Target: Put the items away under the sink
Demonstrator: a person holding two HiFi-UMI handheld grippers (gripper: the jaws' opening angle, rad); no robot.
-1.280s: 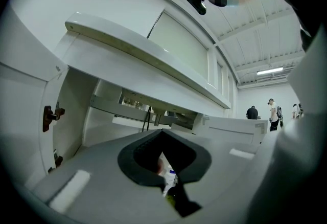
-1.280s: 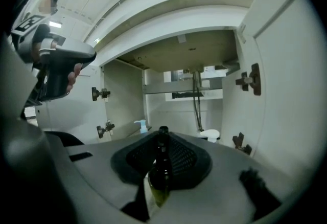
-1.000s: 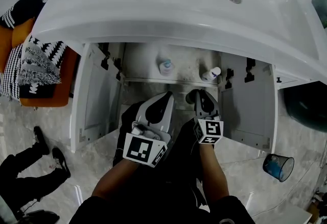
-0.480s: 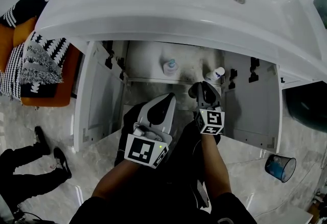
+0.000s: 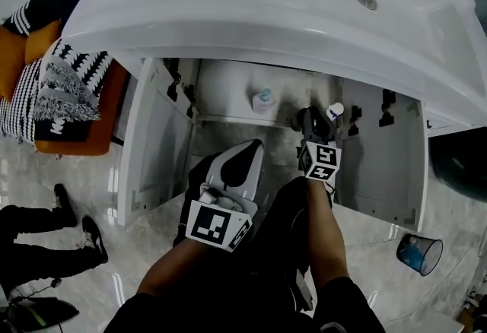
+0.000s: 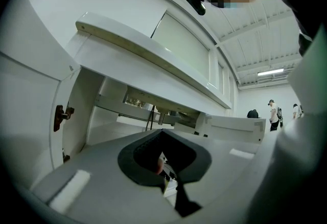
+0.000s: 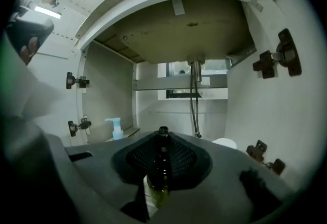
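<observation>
My right gripper [image 5: 310,117] is shut on a dark green glass bottle [image 7: 162,169], which stands upright between its jaws with the neck poking above the tips. It is at the open mouth of the white under-sink cabinet [image 5: 384,164], on the right side. Inside, a pump bottle [image 5: 263,101] stands at the back left and a white bottle [image 5: 335,109] at the back right. My left gripper [image 5: 253,147] hangs lower, in front of the cabinet, jaws shut with nothing clear between them.
Both cabinet doors [image 5: 149,149] stand wide open. A drain pipe [image 7: 193,97] hangs down at the cabinet's middle back. Door hinges [image 7: 278,59] stick out from the right wall. A blue cup [image 5: 417,253] sits on the floor at right, an orange chair with a patterned throw [image 5: 65,88] at left.
My right gripper has carried the bottle forward to the cabinet opening. The left gripper has stayed where it was.
</observation>
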